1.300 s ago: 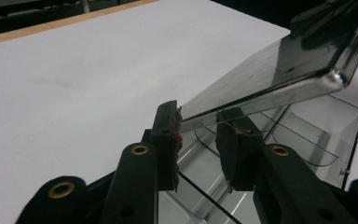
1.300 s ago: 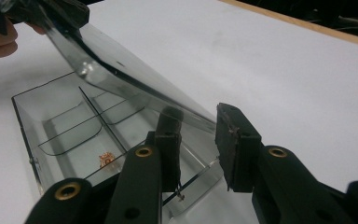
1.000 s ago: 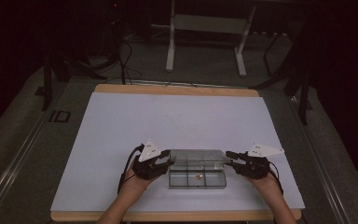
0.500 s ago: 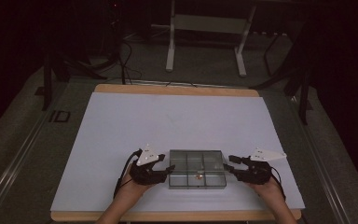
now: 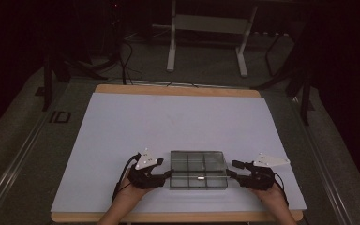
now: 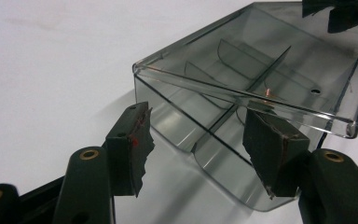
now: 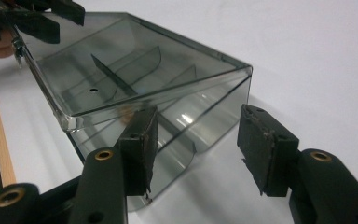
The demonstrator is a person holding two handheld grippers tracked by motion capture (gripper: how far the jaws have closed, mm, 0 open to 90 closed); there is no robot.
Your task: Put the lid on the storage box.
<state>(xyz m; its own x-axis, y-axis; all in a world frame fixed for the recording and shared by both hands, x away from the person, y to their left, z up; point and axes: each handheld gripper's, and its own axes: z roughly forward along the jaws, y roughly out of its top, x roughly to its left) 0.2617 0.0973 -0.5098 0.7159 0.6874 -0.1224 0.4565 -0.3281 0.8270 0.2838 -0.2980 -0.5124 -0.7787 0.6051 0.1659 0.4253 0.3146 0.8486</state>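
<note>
Counter (image 5: 178, 122): white sheet on a wood-edged top, bare apart from the clear compartment box (image 5: 198, 169) near the front edge, centre. Left tool (image 5: 168, 174) at the box's left end, right tool (image 5: 231, 169) at its right end; both spread wide, gripping nothing. Beyond: dark room, grey floor (image 5: 206, 70), white metal frame (image 5: 207, 28), cables (image 5: 124, 61).

Black grippers (image 5: 166, 174), brass-ringed screw holes, 2 worn jaws.
</note>
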